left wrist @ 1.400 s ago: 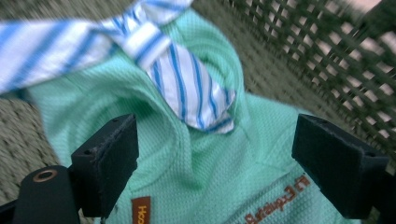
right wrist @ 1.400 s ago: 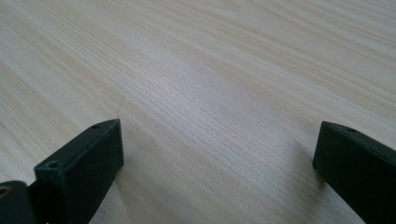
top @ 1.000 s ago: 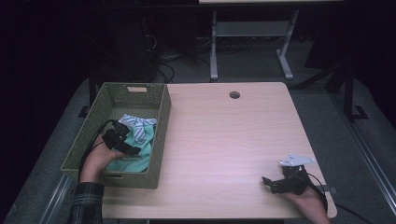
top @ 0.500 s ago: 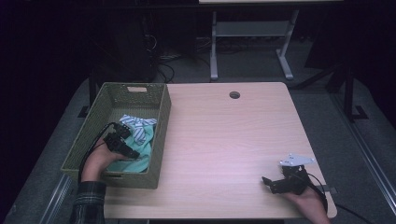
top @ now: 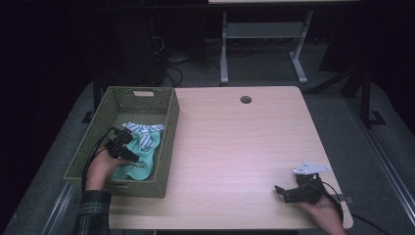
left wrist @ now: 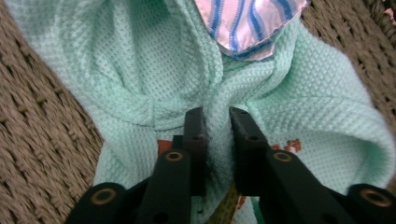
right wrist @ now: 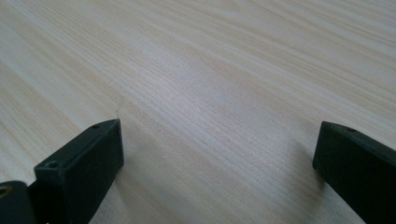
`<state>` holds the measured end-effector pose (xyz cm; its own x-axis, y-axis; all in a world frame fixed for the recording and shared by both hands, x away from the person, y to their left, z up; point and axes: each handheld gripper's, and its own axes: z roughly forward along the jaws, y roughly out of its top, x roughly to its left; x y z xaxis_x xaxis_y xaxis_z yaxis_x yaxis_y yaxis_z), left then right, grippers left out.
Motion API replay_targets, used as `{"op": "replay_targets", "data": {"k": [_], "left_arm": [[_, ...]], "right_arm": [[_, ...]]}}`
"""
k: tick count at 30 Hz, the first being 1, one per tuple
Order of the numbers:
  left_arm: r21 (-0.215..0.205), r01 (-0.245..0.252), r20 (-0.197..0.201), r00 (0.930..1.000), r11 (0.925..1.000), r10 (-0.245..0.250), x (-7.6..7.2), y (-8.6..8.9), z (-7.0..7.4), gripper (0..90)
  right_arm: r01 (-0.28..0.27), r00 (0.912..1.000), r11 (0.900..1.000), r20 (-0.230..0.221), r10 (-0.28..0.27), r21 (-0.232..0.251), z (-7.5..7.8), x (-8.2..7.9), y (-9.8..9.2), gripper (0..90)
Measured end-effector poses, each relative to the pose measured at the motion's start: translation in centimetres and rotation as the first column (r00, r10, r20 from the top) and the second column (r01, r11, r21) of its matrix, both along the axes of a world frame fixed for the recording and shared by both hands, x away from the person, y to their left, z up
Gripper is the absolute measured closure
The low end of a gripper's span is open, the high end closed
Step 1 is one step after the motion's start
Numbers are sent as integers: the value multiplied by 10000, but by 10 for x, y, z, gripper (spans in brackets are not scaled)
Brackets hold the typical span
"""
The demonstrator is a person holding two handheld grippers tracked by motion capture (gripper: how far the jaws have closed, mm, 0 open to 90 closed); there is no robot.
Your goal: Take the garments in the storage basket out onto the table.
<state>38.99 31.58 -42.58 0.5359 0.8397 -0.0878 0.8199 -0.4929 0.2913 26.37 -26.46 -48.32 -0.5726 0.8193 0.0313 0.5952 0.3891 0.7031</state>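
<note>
The mint-green waffle-weave cloth (left wrist: 140, 70) lies crumpled in the near half of the olive woven basket (top: 169, 147), which sits at the worktop's 9 o'clock edge. It is bunched into soft folds, and one raised fold at its middle is pinched tight between two black jaws. Orange print shows on its underside by that fold. A white cloth with blue stripes (left wrist: 247, 23) lies over its far edge, toward 12 o'clock, touching it. In the high view the green cloth (top: 142, 164) rests against the basket's right wall.

Basket (top: 166, 147) at table's (top: 244, 147) left, cloths (top: 139, 152) inside it
</note>
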Motion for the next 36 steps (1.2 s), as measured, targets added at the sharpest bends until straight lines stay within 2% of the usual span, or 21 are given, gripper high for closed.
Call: {"op": "replay_targets", "data": {"k": [2,4,5,6,10,11,13,16,17,19,21,22,24,27,28,31,32,33,34,35,36], "left_arm": [[-455,-64,243,9997,9989,75,-1,2,6,817],[-631,-37,384,9992,9980,61,-1,4,8,822],[-940,-196,711,9971,9954,264,-2,6,13,823],[-940,-196,711,9971,9954,264,-2,6,13,824],[-1343,-227,1278,9910,9907,401,-5,9,21,826],[-1343,-227,1278,9910,9907,401,-5,9,21,826],[-1695,-202,1694,9843,9853,493,-6,12,27,827],[-1944,-183,1932,9795,9807,566,-8,14,31,827],[-2138,-191,2214,9728,9767,675,-10,15,35,827],[-2260,-195,2320,9700,9739,732,-10,16,37,827],[-2571,-163,2664,9599,9662,871,-13,19,41,827],[-2865,-119,2947,9504,9580,999,-15,21,46,828],[-3231,-59,3274,9375,9463,1176,-18,24,51,828],[-3843,42,3691,9173,9232,1494,-22,28,59,829],[-3843,42,3691,9173,9232,1494,-22,28,59,830],[-4229,283,4101,8973,9057,1634,-28,32,68,830],[-4500,451,4320,8851,8919,1732,-31,33,74,830],[-4500,451,4320,8851,8919,1732,-31,33,74,830],[-4681,639,4539,8731,8814,1778,-34,33,80,830],[-4681,639,4539,8731,8814,1778,-34,33,80,830],[-4823,827,4710,8639,8721,1786,-36,33,85,830]], "right_arm": [[2,10000,10000,-1,-2,2,0,0,0,12],[-1,10000,10000,0,1,1,0,0,0,12],[-1,10000,10000,1,1,1,0,0,0,12],[-1,10000,10000,1,1,1,0,0,0,12],[-2,10000,10000,-5,2,1,0,0,0,12],[-2,10000,10000,-5,2,1,0,0,0,12],[-2,10000,10000,-4,2,0,0,0,0,12],[-6,10000,10000,-1,6,-1,0,0,0,12],[-3,10000,10000,-5,3,1,0,0,0,12],[-8,10000,10000,-6,8,-2,0,0,0,12],[-14,10000,10000,-3,14,-2,0,0,0,12],[-12,10000,10000,-5,12,-3,0,0,0,12],[-11,10000,10000,-7,11,-1,0,0,0,12],[-11,10000,10000,-10,11,1,0,0,0,12],[-8,10000,10000,-2,8,3,0,0,0,12],[-13,10000,10000,-9,13,2,0,0,0,12],[-11,10000,10000,-10,11,2,0,0,0,12],[-11,10000,10000,-10,11,2,0,0,0,12],[-12,10000,10000,-11,12,1,0,0,0,12],[-12,10000,10000,-11,12,1,0,0,0,12],[-7,10000,10000,-7,7,4,0,0,0,12]]}}
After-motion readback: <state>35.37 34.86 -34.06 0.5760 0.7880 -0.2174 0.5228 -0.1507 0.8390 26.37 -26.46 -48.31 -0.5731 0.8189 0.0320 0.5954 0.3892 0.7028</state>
